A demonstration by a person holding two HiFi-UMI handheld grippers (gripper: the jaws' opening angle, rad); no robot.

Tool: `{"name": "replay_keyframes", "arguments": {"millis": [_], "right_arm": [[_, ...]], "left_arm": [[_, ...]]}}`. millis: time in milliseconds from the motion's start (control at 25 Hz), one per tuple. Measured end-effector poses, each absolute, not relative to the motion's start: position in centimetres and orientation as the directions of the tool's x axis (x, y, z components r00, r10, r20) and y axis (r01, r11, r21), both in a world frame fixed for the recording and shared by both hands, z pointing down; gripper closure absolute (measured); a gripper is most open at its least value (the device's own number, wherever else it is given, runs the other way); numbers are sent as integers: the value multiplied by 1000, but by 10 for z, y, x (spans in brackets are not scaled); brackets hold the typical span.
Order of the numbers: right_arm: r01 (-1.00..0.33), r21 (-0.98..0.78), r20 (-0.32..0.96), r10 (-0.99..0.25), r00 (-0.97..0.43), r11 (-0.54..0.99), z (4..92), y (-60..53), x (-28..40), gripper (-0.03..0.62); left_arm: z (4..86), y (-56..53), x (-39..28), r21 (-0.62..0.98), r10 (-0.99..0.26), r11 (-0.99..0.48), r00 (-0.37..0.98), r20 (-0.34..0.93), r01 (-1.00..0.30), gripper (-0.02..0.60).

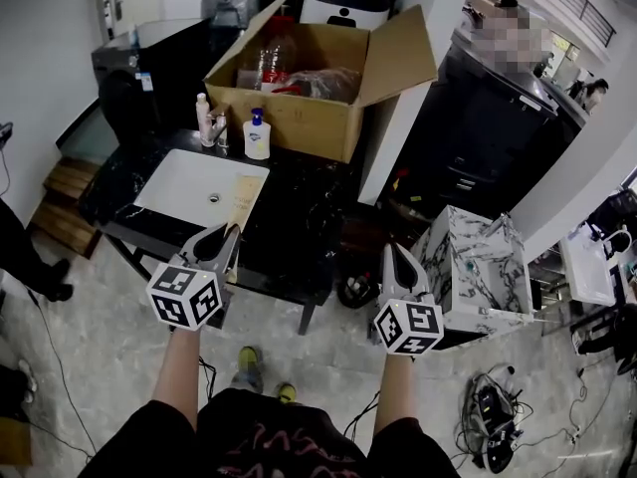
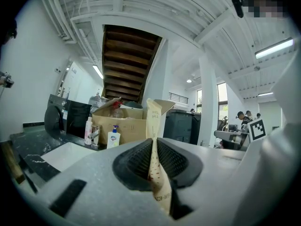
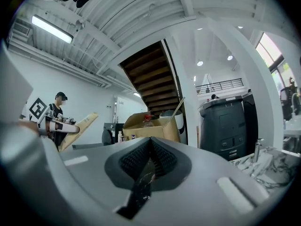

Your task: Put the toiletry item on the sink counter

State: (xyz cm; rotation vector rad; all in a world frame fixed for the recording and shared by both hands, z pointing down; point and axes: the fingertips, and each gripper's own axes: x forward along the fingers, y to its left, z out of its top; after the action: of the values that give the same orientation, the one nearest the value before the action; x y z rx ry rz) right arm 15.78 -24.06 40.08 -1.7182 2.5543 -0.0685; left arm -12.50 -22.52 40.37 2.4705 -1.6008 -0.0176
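Box (image 1: 299,122) on black sink counter (image 1: 299,229)

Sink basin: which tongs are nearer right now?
Left. The left tongs, clamped on a beige packet, sit at the front right corner of the sink basin. The right tongs are further right, past the counter, by the marbled cabinet.

My head view looks steeply down on the counter (image 1: 299,217) from nearby; both gripper views face level, all sharing the box (image 1: 299,122).
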Motion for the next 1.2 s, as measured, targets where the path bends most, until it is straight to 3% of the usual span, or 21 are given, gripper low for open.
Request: {"name": "replay_keyframes", "arguments": {"millis": [880, 1200], "right_arm": [[-967, -12, -20, -966, -256, 256, 394, -344, 116, 591], [-970, -47, -20, -971, -238, 238, 395, -365, 130, 591]], "left_arm": [[409, -368, -161, 225, -838, -517, 542, 66, -826, 550], [409, -389, -146, 219, -823, -532, 560, 92, -818, 550]]}}
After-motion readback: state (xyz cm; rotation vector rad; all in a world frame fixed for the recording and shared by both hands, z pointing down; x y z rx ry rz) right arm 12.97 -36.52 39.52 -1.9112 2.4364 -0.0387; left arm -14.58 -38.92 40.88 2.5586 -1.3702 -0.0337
